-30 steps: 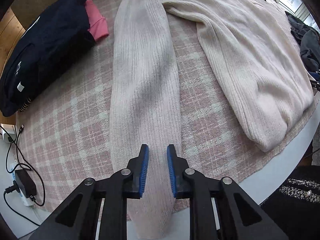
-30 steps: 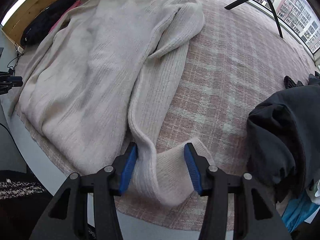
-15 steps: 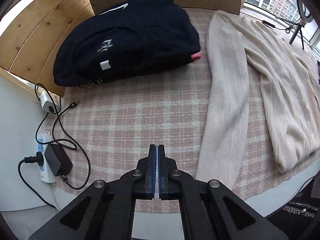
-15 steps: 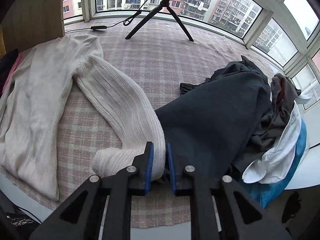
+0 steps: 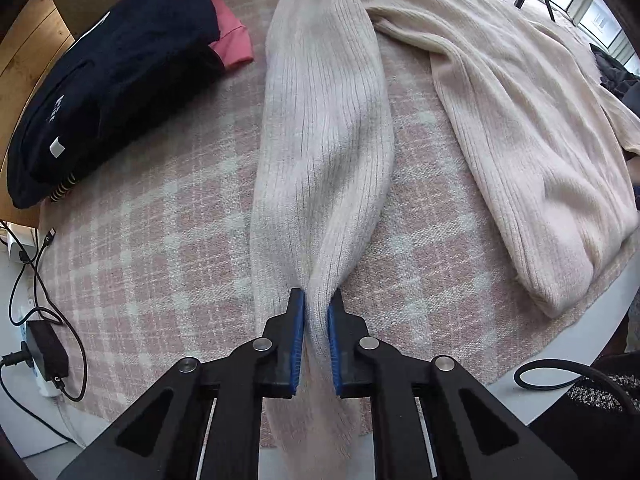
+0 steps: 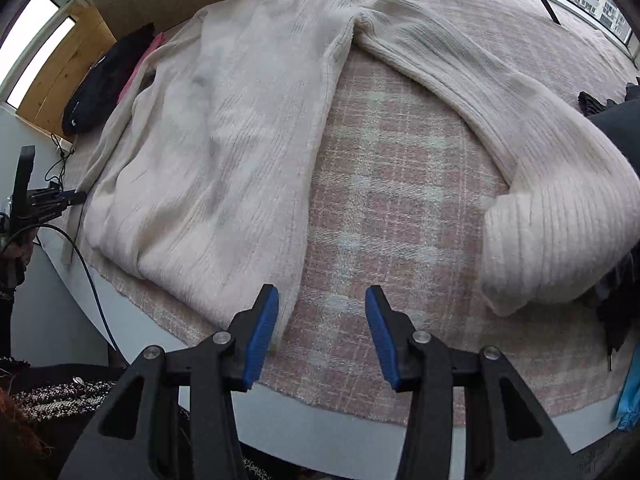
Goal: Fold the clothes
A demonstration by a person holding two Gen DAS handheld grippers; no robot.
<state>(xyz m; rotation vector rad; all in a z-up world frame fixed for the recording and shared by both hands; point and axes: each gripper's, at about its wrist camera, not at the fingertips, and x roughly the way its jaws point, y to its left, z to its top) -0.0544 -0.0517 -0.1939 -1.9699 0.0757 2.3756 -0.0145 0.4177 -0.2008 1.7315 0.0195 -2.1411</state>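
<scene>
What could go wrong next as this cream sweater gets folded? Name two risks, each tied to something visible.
1. The left gripper pinches only a narrow bunch of the sleeve; it may slip or twist.
2. The right gripper is open and empty, and the other sleeve lies curled, so the fold may come out lopsided.

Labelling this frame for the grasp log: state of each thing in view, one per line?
left gripper: jaws shut on the sleeve
right gripper: jaws open, empty, over the checked cloth
cream sweater: spread flat, unfolded
left-hand sleeve: stretched straight, pinched near the cuff
other sleeve: bent, cuff lying free
dark garment: folded, on a pink one
</scene>
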